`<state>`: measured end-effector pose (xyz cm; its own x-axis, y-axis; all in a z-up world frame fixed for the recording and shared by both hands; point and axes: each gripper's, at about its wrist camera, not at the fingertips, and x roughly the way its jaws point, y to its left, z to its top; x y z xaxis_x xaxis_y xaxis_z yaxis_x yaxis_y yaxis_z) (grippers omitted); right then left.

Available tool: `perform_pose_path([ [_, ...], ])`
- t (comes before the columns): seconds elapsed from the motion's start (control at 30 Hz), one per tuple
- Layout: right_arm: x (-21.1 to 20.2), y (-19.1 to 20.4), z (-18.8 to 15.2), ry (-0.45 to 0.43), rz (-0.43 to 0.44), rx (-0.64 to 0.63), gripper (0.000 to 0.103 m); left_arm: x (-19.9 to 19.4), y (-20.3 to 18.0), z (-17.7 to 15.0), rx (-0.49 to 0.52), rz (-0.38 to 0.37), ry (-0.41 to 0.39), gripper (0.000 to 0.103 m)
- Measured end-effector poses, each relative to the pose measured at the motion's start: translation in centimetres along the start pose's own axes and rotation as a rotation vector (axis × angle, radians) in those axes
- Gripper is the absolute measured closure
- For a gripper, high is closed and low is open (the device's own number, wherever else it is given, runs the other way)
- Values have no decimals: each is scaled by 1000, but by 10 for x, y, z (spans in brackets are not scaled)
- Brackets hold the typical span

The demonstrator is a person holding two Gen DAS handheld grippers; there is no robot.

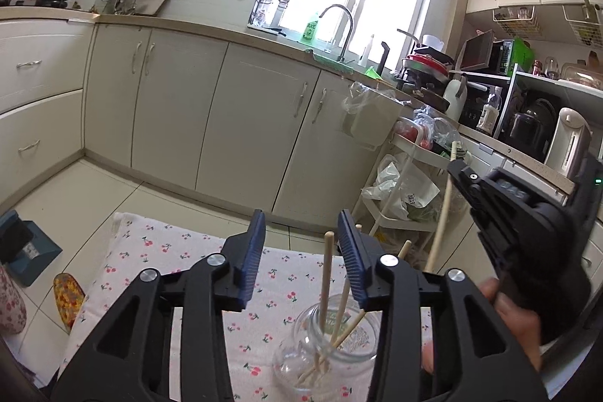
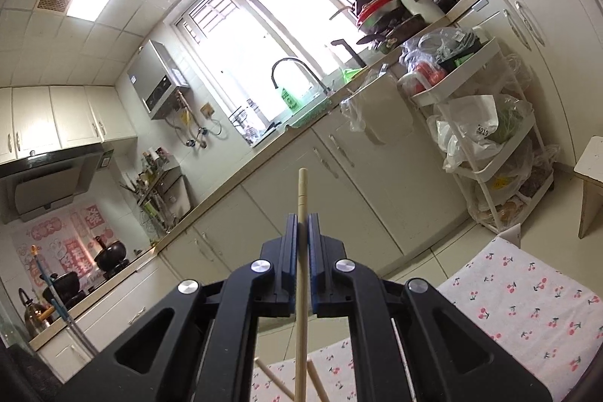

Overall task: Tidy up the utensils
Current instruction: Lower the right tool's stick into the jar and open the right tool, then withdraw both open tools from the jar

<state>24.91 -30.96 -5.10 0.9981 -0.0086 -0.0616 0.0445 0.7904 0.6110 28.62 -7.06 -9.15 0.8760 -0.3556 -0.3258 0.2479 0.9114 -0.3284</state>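
Note:
A clear glass jar stands on a cherry-print cloth and holds three wooden chopsticks. My left gripper is open and empty, its blue pads above and behind the jar. My right gripper is shut on a wooden chopstick held upright. In the left wrist view the right gripper holds that chopstick at the right, its lower end coming down beside the jar. Other chopstick tips show below the right gripper.
Cream kitchen cabinets and a sink with a tap run behind. A white trolley with bags stands at the right. A blue box and a patterned slipper lie on the floor left of the cloth.

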Motion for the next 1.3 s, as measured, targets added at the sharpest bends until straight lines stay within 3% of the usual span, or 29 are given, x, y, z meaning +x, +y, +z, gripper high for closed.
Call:
perform_pose_path([
  [0.27,9,9,-34,37,-31,-138,97,-17,23,-9,-38,24,42,51],
  [0.53,-8,18,-61,121,-17,-306,96,-27,33,-21,-22,109,136,39],
  [0.63,-21,18,-65,170,-8,-343,79,-34,36,-25,-27,137,180,35],
  [0.9,-83,13,-60,306,-35,-360,67,-65,29,-32,-3,206,249,26],
  [1.03,-120,7,-60,383,-89,-347,51,-92,18,-29,31,242,254,20],
  [1.3,-185,12,-59,467,-135,-350,44,-146,-5,-25,72,294,237,15],
])
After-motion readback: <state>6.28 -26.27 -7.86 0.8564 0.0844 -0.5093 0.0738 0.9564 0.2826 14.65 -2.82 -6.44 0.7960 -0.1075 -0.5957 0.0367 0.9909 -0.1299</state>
